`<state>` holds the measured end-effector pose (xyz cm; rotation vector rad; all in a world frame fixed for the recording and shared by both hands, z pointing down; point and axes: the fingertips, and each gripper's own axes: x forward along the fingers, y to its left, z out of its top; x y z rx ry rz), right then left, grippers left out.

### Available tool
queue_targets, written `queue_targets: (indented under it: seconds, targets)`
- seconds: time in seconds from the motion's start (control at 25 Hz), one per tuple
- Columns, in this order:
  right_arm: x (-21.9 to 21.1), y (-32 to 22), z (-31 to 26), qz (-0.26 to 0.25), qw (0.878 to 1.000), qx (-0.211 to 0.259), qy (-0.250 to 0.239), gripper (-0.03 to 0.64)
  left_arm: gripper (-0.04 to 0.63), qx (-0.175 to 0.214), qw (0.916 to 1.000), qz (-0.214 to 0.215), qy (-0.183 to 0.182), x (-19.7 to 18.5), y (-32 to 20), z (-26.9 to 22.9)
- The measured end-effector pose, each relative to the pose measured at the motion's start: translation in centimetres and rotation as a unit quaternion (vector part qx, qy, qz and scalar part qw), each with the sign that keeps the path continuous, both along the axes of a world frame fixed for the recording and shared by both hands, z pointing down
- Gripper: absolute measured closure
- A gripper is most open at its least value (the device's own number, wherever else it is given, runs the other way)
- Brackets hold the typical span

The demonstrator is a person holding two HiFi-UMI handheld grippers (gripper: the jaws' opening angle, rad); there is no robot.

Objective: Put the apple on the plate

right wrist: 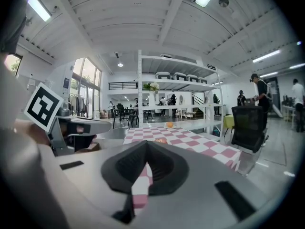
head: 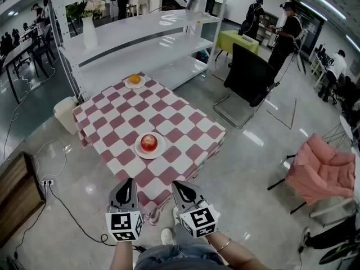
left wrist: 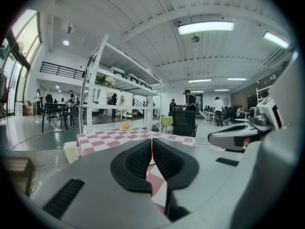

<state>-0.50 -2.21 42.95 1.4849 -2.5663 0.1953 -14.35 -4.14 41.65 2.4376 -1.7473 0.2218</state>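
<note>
A red apple rests on a white plate near the front of the red-and-white checked table. Both grippers hover side by side before the table's near edge, short of the plate. My left gripper is shut, its jaws touching with nothing between them. My right gripper is also shut and empty. In the right gripper view a sliver of the apple shows just above the jaws.
An orange lies on a small plate at the table's far end. Behind the table stands a white shelving rack. A black chair, a pink chair, a white bin and floor cables surround the table. People stand far back.
</note>
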Motion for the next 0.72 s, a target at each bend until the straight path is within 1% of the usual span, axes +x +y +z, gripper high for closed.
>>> queue_targets:
  seconds: [0.44, 0.72]
  targets:
    - [0.2, 1.6, -0.6, 0.009, 1.0, 0.011, -0.003, 0.609, 0.574, 0.002, 0.9999, 0.004, 0.01, -0.1, 1.5, -0.4]
    - [0.2, 2.2, -0.8, 0.01, 1.0, 0.013, -0.003, 0.609, 0.574, -0.001, 0.9999, 0.008, 0.01, 0.0, 2.2, -0.3]
